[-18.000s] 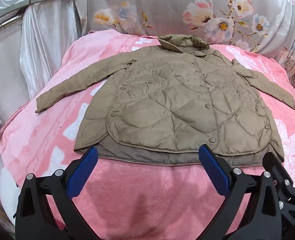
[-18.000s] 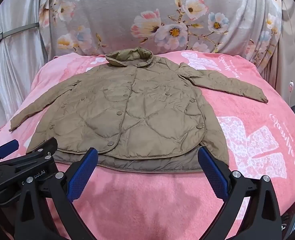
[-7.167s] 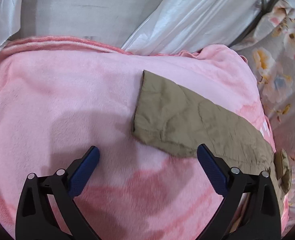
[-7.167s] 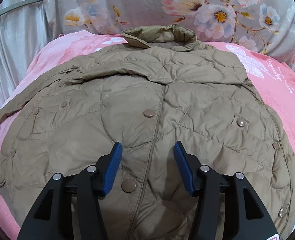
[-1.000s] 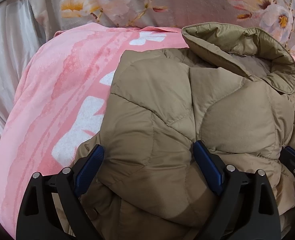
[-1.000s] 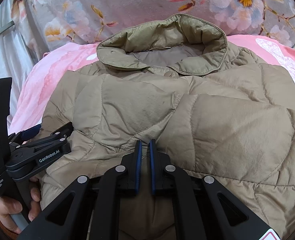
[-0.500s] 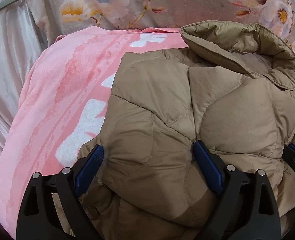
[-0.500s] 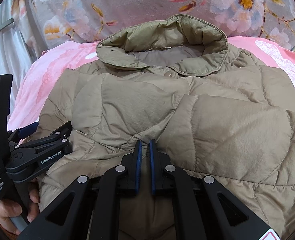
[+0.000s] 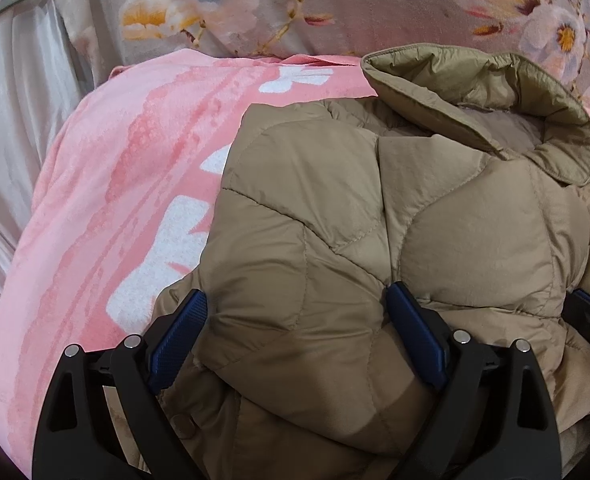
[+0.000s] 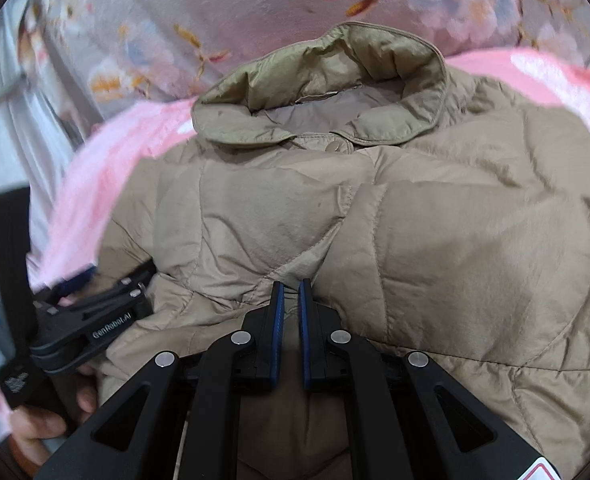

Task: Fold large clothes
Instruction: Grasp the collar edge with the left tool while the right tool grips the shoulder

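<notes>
A tan quilted jacket (image 9: 375,240) lies on a pink blanket (image 9: 115,200), its lower part folded up over its chest, collar (image 10: 319,92) at the far end. My left gripper (image 9: 295,320) is open, its blue pads (image 9: 179,332) straddling the folded-over edge on the jacket's left side. My right gripper (image 10: 289,292) is shut, its pads pinching the folded jacket edge (image 10: 295,264) at the middle. The left gripper (image 10: 87,320) also shows in the right wrist view, at the left, held by a hand.
A floral fabric backdrop (image 9: 335,8) hangs behind the bed. A silvery curtain (image 9: 15,120) is at the left. The pink blanket (image 10: 535,72) extends to the right past the jacket's shoulder.
My right gripper has moved forward and up with the folded edge, so the collar looks closer. My left gripper has barely moved and stays open.
</notes>
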Available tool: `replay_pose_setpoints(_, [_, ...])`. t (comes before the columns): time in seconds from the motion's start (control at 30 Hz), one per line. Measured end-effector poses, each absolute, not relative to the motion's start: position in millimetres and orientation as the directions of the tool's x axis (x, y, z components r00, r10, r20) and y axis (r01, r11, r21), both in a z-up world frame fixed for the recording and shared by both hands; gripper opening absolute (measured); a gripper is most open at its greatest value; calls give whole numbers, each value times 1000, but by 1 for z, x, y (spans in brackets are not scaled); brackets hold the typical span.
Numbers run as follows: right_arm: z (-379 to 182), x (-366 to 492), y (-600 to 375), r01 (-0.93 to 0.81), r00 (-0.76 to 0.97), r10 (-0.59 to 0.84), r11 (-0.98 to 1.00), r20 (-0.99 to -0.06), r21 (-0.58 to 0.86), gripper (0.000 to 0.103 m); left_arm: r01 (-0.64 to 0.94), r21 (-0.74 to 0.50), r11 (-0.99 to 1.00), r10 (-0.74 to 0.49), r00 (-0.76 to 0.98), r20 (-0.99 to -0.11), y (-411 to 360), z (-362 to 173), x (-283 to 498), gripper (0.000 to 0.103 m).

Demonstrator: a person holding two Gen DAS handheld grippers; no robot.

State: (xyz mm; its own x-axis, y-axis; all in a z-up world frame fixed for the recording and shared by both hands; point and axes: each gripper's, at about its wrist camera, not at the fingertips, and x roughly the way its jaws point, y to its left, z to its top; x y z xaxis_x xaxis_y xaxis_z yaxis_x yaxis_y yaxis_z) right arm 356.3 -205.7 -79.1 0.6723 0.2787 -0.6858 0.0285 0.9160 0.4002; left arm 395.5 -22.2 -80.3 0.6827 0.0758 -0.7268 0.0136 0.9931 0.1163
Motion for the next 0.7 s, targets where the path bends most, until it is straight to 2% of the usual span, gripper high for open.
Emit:
replay_pose_setpoints(0.1, [-74,349,-222,36,686,321,882,-653,470,8,50,-1,999,-34,670,-742,-8,-73,394,89])
replay_pose_setpoints(0.2, [-56,342,-237,42,697,307,885,-648,464,21,116,-180,977,-211,648,-732,8,-42,388,89])
replay_pose_setpoints(0.27, [-43,340,-252,61,723,292,876,-626,479,48,131,-262,956,-282,659,-697,13,-20,391,89])
replay_pose_setpoints(0.33, [-26,345,-276,111,764,254,854,-593,508,60,153,-366,918,-372,656,-657,12,3,406,91])
replay_pose_setpoints(0.37, [-20,352,-287,134,775,238,843,-585,522,61,167,-417,893,-420,641,-643,9,10,417,93])
replay_pose_setpoints(0.43, [-15,371,-303,172,776,223,825,-591,538,61,167,-490,856,-481,608,-632,1,13,440,95])
replay_pose_setpoints(0.5, [-20,393,-315,226,759,195,815,-621,533,61,131,-522,843,-491,583,-647,-10,3,465,95])
replay_pose_setpoints(0.6, [-43,423,-321,277,708,206,799,-675,534,61,56,-577,815,-527,486,-697,-27,-37,502,91])
replay_pose_setpoints(0.63, [-49,430,-321,278,694,215,800,-687,531,52,32,-595,803,-539,465,-703,-30,-47,509,85])
replay_pose_setpoints(0.67, [-53,437,-319,274,679,221,809,-700,520,25,9,-599,800,-538,452,-712,-33,-55,515,79])
replay_pose_setpoints(0.7, [-55,444,-317,263,666,228,819,-710,509,7,8,-598,801,-536,456,-711,-35,-57,517,59])
